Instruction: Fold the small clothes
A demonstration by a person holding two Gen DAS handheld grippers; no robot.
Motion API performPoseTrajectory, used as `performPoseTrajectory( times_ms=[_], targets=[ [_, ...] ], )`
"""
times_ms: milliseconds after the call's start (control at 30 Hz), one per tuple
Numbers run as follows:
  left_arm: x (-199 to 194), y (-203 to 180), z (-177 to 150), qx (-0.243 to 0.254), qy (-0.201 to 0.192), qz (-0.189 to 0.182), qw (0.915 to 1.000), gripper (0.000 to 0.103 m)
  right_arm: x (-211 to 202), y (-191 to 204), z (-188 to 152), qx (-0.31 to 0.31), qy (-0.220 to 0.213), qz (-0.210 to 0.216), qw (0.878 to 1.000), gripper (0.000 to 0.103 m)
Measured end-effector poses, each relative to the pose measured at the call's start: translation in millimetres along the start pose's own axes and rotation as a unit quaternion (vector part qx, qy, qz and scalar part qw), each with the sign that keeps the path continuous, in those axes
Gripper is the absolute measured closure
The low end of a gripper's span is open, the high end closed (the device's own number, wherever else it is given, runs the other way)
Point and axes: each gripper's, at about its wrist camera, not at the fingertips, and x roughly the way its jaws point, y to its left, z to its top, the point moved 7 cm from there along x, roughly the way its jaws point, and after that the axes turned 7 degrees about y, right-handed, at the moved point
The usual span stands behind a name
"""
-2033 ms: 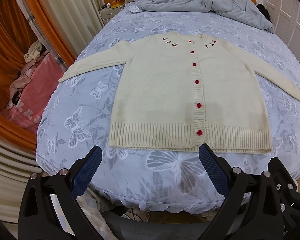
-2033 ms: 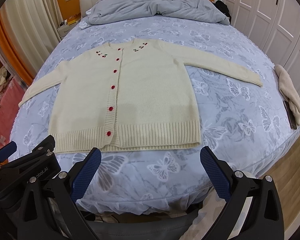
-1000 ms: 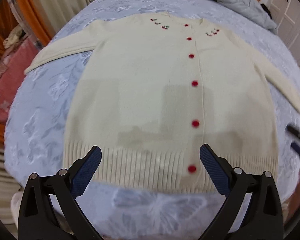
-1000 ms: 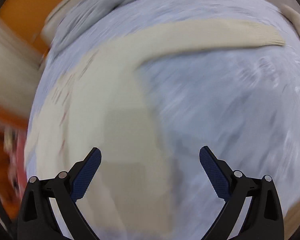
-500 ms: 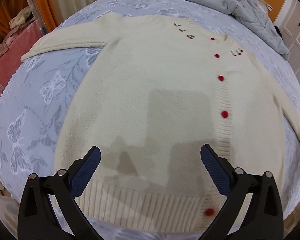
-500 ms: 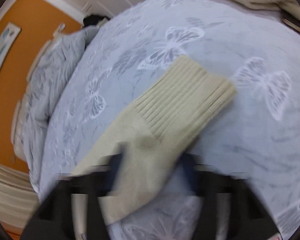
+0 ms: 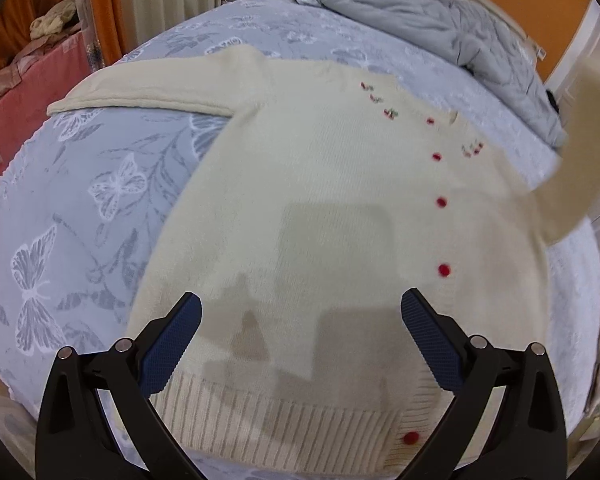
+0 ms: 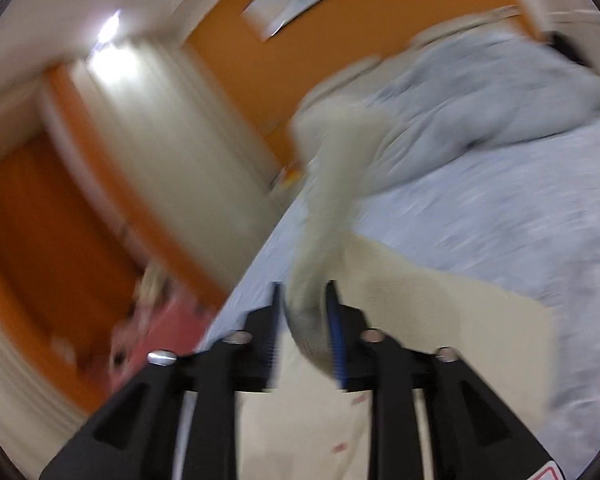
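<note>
The right wrist view is badly smeared. The right claw [image 8: 302,312] has its jaws narrowed on the cardigan's sleeve [image 8: 324,208]; the jaws have just been opening a little, with the sleeve between them and both pads against the knit. The sleeve rises from the jaws toward 12 o'clock, its far end lost in blur. Whether the cuff itself is pinched cannot be told.

In the left wrist view the left claw [image 7: 300,344] stands wide apart and grips nothing, hovering above the cardigan [image 7: 340,220] near its ribbed hem [image 7: 284,420], which the claw's black frame partly hides at 6 o'clock. The cream cardigan lies face up on the bed [image 7: 100,200], buttoned with red buttons [image 7: 444,270] running toward 1 o'clock. Its other sleeve [image 7: 152,92] lies flat, reaching to 10 o'clock near the bed's edge. At 3 o'clock the lifted sleeve shows as a pale blurred band, cut off by the frame edge.

Bare butterfly-print sheet lies open at 9 o'clock. Farther off, a grey quilt [image 7: 440,28] is heaped at 1 o'clock, clear of the collar. Pink bedding [image 7: 24,100] sits beyond the bed at 10 o'clock, and cream curtains [image 7: 168,0] hang at 11.
</note>
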Motion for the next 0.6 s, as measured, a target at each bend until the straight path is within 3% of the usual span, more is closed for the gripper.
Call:
performPoseTrajectory(
  times_ms=[100,200,267,400,500,600],
  targets=[
    [-5,0,14,-0.016,-0.001,-0.031,0.9994,0.005,23,11,-33,-0.019,0.020,-0.025,0.999,0.067],
    [-4,-1,39,-0.032,-0.008,-0.074,0.9967,0.005,2,-31,-62,0.047,0.011,-0.050,0.998,0.050],
    [7,-5,63,-0.042,-0.009,-0.103,0.9938,0.005,-13,-71,-81,0.090,0.014,-0.096,0.991,0.048],
    [55,-20,119,-0.068,0.012,-0.134,0.9885,0.005,-23,-148,-114,0.136,0.048,-0.200,0.969,0.048],
    [90,-32,153,-0.099,0.020,-0.148,0.9838,0.005,-18,-190,-129,0.160,0.065,-0.234,0.957,0.043],
    [140,-42,175,-0.140,0.061,-0.146,0.9774,0.006,5,-219,-138,0.181,0.084,-0.242,0.950,0.041]
  ],
)
